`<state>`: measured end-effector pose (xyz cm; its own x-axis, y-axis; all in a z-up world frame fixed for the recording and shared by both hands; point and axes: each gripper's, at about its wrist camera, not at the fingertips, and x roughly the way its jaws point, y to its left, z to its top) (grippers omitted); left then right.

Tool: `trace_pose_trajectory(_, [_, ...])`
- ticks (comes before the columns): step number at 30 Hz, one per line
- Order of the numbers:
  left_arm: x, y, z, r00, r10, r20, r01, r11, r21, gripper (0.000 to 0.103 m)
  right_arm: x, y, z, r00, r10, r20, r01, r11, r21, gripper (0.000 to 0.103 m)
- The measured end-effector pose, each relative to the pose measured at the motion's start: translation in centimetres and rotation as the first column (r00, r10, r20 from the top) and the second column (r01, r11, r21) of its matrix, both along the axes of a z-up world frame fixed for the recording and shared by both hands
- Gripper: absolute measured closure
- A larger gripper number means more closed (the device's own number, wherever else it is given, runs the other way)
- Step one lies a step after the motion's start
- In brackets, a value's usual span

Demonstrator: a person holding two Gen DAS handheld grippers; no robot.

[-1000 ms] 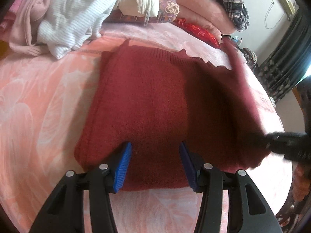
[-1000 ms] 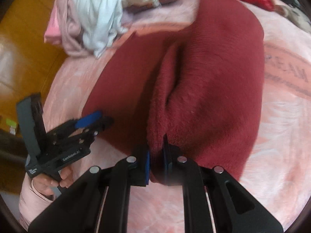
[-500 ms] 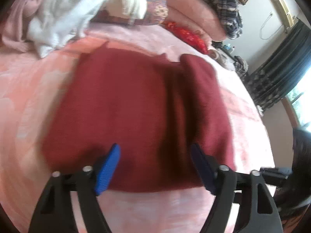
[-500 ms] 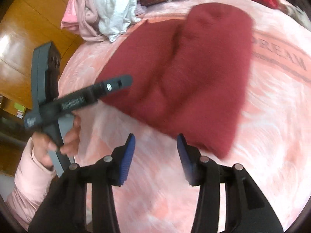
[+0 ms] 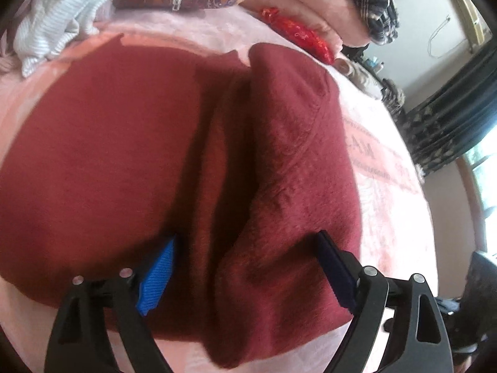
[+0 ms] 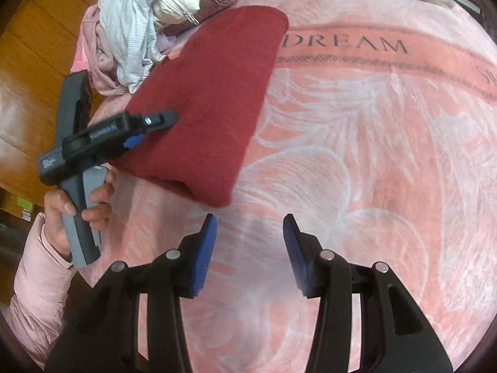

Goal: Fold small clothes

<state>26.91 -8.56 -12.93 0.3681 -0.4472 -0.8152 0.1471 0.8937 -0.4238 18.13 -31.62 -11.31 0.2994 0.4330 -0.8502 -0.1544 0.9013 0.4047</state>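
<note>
fingers of left gripper are spreading wider w/ nothing clamped, hovering over near edge of red sweater; a sec ago they stood narrower. sweater lies on pink bed blanket, its right side now folded over onto the middle, ridge down the centre. right gripper, which was pinching that flap a sec ago, has let go; fingers part-spread, empty, off right of sweater's near corner. one side fold looks done; left side prob next.

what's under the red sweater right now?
The red sweater lies on the pink blanket, which shows all around it. One side is folded over onto the body. Anything between the layers or beneath is covered.
</note>
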Motion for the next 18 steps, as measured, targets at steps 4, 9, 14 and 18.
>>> trace_pose_trajectory(4, [-0.5,-1.4,0.3,1.0,-0.019,0.022,0.019,1.0,0.017,0.036,-0.5,-0.7,-1.1,1.0,0.002,-0.026,-0.002,1.0,0.001,0.058])
trace_pose_trajectory(9, [-0.6,-1.5,0.0,0.998,-0.05,0.023,0.052,0.996,-0.068,0.081,-0.4,-0.1,-1.9,0.999,0.007,-0.046,-0.008,1.0,-0.018,0.058])
trace_pose_trajectory(14, [-0.8,-0.1,0.5,0.996,-0.037,0.079,0.048,0.987,-0.15,0.091,0.1,0.7,-2.4,0.998,0.005,-0.056,-0.006,1.0,-0.008,0.058])
trace_pose_trajectory(18, [-0.9,1.4,2.7,0.988,-0.054,0.147,0.076,0.986,-0.146,0.092,0.5,1.0,-2.6,0.998,0.0,-0.063,0.0,1.0,-0.005,0.058])
